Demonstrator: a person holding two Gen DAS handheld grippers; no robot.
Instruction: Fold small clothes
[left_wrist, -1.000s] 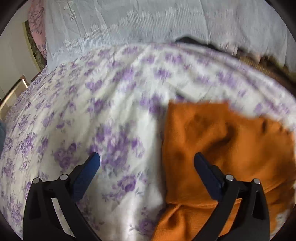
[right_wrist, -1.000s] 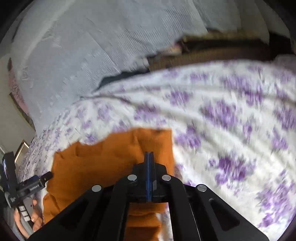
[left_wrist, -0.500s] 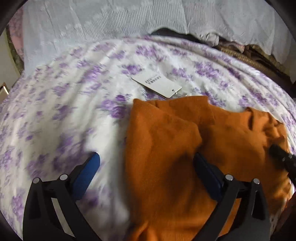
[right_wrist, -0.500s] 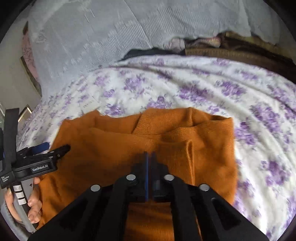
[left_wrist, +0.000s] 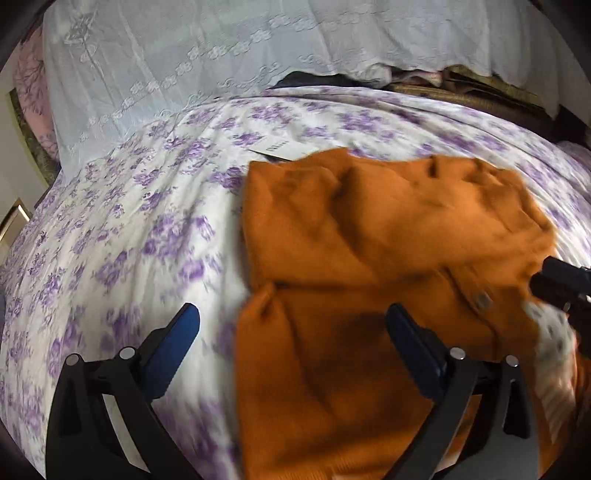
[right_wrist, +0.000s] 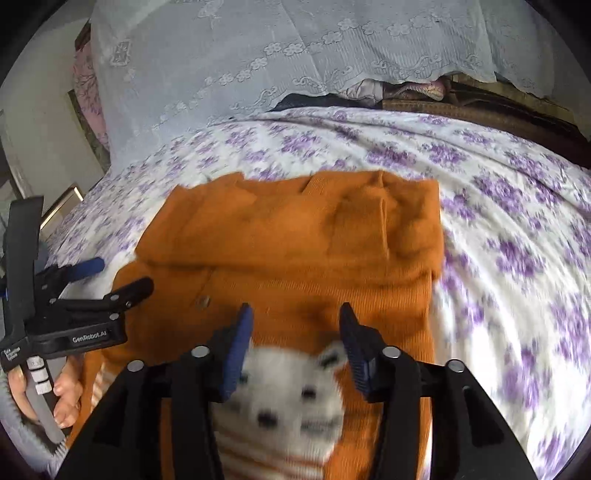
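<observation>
We've just let go: right gripper (right_wrist: 295, 325) jaws opening, nothing pinched, orange sweater (right_wrist: 295, 236) dropped folded at twelve o'clock; left gripper (left_wrist: 291, 325) gapes wide, empty

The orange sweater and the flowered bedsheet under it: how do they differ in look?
The orange sweater is one solid colour apart from a white animal face on its front; the bedsheet is white, scattered with purple flowers. The sweater is small and folded over on itself, with a button showing; the bedsheet lies spread out, reaching far past it on every side. Both are soft cloth, lying flat on the bed.
</observation>
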